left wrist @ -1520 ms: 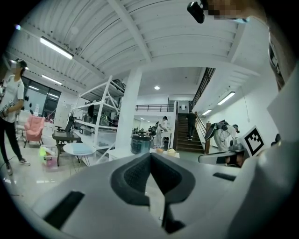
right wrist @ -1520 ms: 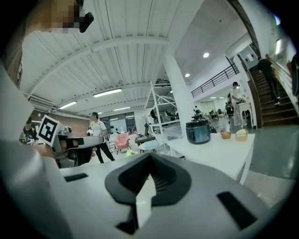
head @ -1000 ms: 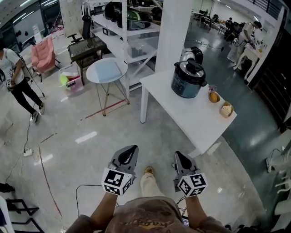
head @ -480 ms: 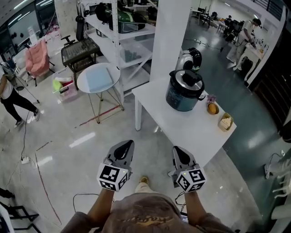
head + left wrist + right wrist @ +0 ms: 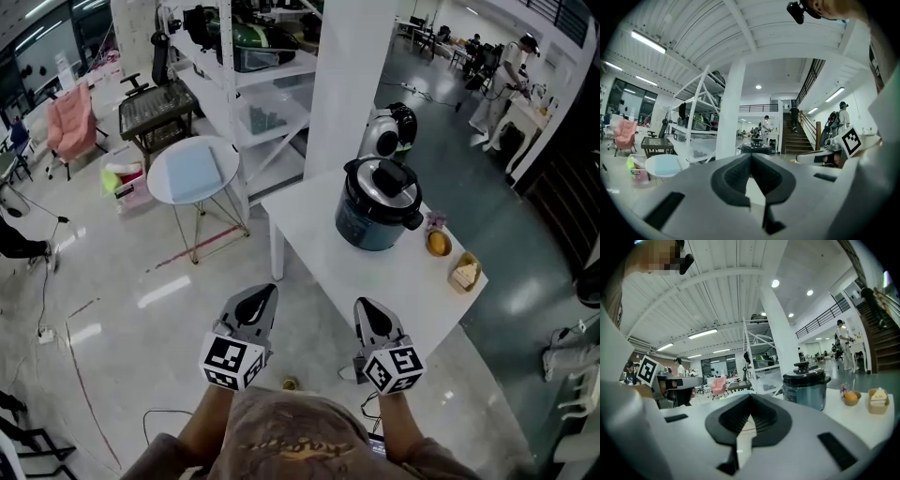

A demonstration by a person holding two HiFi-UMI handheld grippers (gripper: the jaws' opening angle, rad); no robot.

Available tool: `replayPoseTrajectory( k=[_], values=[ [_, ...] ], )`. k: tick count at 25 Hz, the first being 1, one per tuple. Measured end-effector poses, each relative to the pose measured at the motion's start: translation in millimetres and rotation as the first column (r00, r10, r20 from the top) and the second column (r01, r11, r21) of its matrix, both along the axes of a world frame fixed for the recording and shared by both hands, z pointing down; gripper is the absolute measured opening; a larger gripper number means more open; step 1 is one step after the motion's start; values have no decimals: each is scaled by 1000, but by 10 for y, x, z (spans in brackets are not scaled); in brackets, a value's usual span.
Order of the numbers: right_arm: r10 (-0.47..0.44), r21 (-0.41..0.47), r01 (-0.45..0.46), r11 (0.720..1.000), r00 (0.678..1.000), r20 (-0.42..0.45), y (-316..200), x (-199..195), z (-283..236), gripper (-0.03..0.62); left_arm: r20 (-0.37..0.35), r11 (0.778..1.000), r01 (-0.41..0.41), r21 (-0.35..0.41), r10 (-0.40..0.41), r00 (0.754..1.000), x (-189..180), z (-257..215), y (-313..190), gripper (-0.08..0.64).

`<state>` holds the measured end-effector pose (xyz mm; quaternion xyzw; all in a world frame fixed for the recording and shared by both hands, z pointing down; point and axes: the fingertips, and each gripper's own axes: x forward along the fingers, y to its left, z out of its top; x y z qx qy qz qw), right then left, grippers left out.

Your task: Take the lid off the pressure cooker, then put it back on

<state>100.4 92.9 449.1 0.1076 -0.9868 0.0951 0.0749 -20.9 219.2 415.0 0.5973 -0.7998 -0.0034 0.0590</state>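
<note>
Left claw (image 5: pixel 255 298) and right claw (image 5: pixel 367 309) are both shut tight. Nothing is in them. They sit side by side low in the head view, one a bit left of the middle and one a bit right. Both point up the frame. A cube with black and white squares sits on the back of each one.

The cooker (image 5: pixel 380 206) is dark and round. It stands right of the middle of the head view, well apart from both claws. Its lid (image 5: pixel 382 178) is on top of it, with a black knob in the middle. In the right claw's own view the cooker (image 5: pixel 806 387) shows just right of the shut tips, farther back.

It stands on a white table (image 5: pixel 375 277). An orange (image 5: pixel 439 245) lies near it on the right. A small pale box (image 5: pixel 466 273) sits a bit lower right of that. Behind the cooker is another pot (image 5: pixel 389 127), white and black.

A big white post (image 5: pixel 352 66) stands in the upper middle. Left of it is a white rack (image 5: pixel 253 66) with stuff on it. A round table (image 5: pixel 192 171) is at the middle left. A pink chair (image 5: pixel 67 131) is at the upper left. A person (image 5: pixel 511 66) stands far off at the upper right.
</note>
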Motion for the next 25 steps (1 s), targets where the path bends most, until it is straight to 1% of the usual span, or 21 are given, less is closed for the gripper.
replayPoseTrajectory(
  k=[7, 13, 20, 25],
  values=[
    [28, 6, -28, 1000, 1000, -10, -306, -234, -3, -8, -2, 999, -33, 14, 33, 999, -301, -1, -374, 2],
    [69, 13, -69, 998, 998, -9, -660, -538, -14, -8, -1, 996, -89, 24, 89, 996, -640, -3, -829, 2],
    [100, 13, -100, 995, 995, 4, -1074, -1079, -52, -8, -1, 990, -138, 21, 138, 990, -1229, -33, -1353, 2],
    [122, 13, -122, 992, 992, 13, -1294, -1414, -118, -8, -5, 982, -188, 26, 188, 982, -1579, -74, -1748, 2]
  ],
)
